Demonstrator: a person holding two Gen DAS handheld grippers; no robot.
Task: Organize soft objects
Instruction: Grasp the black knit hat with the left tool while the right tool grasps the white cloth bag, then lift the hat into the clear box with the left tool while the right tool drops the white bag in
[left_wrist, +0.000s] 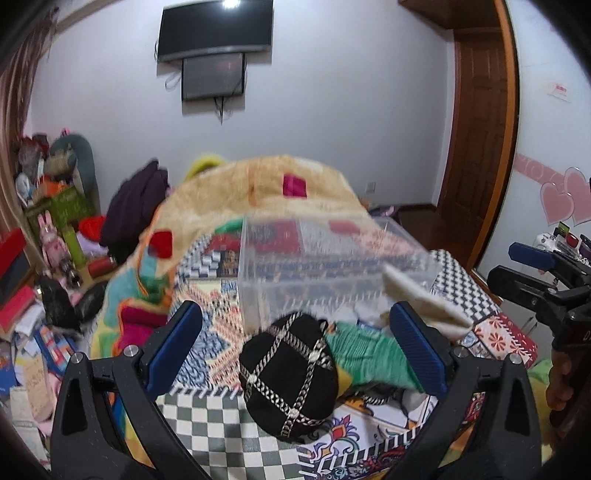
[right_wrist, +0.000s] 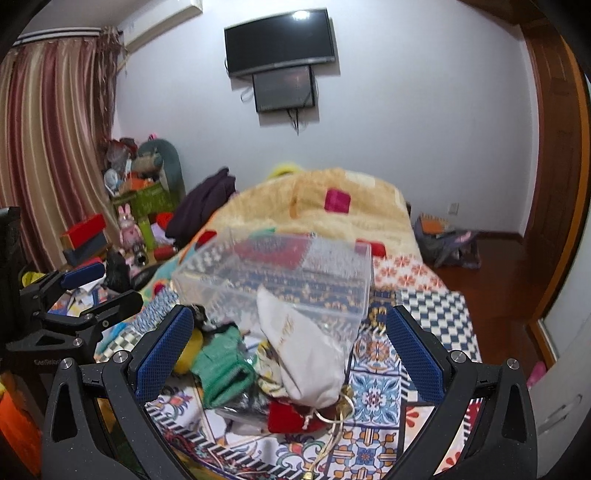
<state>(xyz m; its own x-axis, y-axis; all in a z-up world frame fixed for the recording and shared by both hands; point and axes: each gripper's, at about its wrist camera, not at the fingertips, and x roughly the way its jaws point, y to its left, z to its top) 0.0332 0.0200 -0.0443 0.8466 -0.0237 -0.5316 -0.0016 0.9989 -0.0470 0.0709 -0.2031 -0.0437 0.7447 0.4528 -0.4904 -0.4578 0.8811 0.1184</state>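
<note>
Both grippers spread wide and empty above a bed covered in a patterned quilt: left gripper poised over a black cap crossed with silver chain trim, right gripper poised over a white drawstring pouch. Soft things heaped together near the bed's near edge, just in front of one clear plastic box standing further up the quilt. By count: one black cap, one white pouch, one green knitted piece, one small red pouch tucked under the white one, something yellow at the left of the heap, only partly seen; other scraps underneath too tangled to number. White pouch leaning against the box's near wall, gold cord trailing toward the near edge. Likely troubles from here, as a judgement only: closing on the white pouch could catch the cord or drag the red pouch along, since the two lie touching; a pinch on the cap's rounded crown could slip off the chain trim or merely dent the fabric; a nudge against the light, see-through box could push it away or tip it; with both grippers near each other over one heap, a bump between them also possible.
</note>
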